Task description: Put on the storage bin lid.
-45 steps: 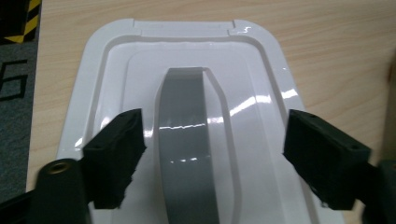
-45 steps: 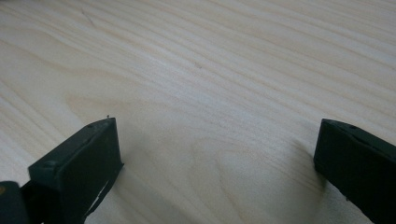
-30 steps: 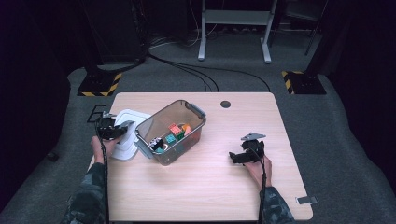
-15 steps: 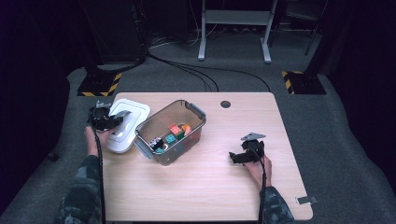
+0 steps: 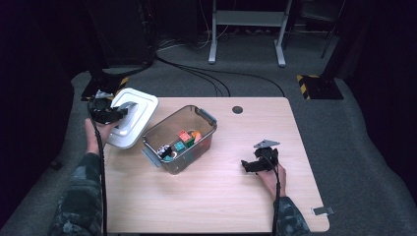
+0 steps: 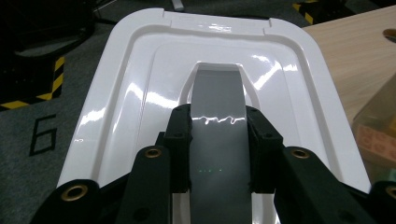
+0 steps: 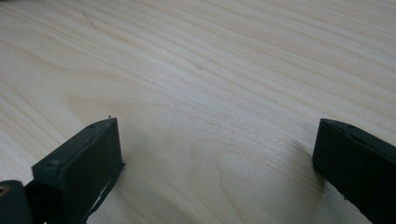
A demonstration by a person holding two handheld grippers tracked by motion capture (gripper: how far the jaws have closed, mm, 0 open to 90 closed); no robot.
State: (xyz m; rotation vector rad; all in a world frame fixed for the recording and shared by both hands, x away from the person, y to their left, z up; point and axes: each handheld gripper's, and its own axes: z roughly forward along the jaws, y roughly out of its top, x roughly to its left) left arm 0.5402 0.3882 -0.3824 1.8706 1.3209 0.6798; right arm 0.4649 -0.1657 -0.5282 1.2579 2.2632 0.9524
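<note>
Lid up in the left gripper's clamp

Left gripper (image 5: pixel 119 112) pinches the white lid (image 5: pixel 139 114) by its grey handle (image 6: pixel 218 135), tilted over the table's (image 5: pixel 236 206) left edge, just beside the clear bin (image 5: pixel 206 119); right gripper (image 7: pixel 219 154) rests jaws apart on bare wood.

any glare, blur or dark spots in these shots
Left gripper view: bright glare streaks on the glossy white plastic lid and its grey handle. Right gripper view: jaws soft, light wooden table evenly lit. High view: dark surroundings beyond the table.
</note>
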